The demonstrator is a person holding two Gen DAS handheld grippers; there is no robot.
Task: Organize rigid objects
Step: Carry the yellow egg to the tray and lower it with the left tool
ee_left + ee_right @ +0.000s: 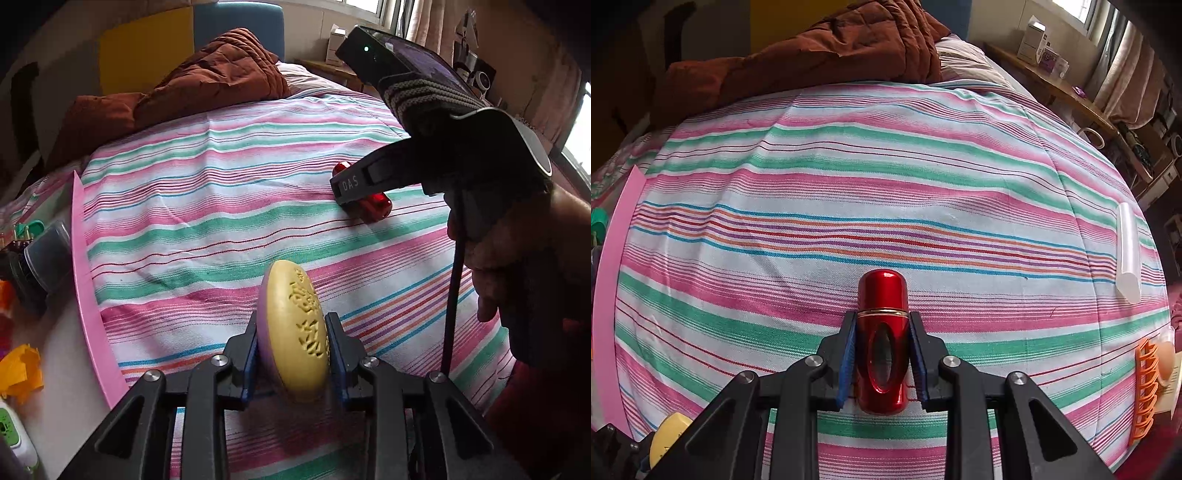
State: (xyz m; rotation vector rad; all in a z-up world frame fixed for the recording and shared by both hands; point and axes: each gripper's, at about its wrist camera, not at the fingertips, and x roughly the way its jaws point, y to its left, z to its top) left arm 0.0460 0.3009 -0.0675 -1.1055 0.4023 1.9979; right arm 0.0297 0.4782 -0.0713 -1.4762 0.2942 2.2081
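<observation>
Left gripper (291, 343) clamped on yellow soap bar (295, 332), standing on edge. Right gripper (882, 354) closed around red perfume atomizer (882, 339), cap toward 12 o'clock, on striped bedsheet (886, 206).

"OAS" on right tool (351, 184) finger, soap (295, 332) embossing unreadable

Each black tool (291, 354) has blue pads (847, 354), silver screws, a black cable; bare-skinned hand (517, 258).
</observation>
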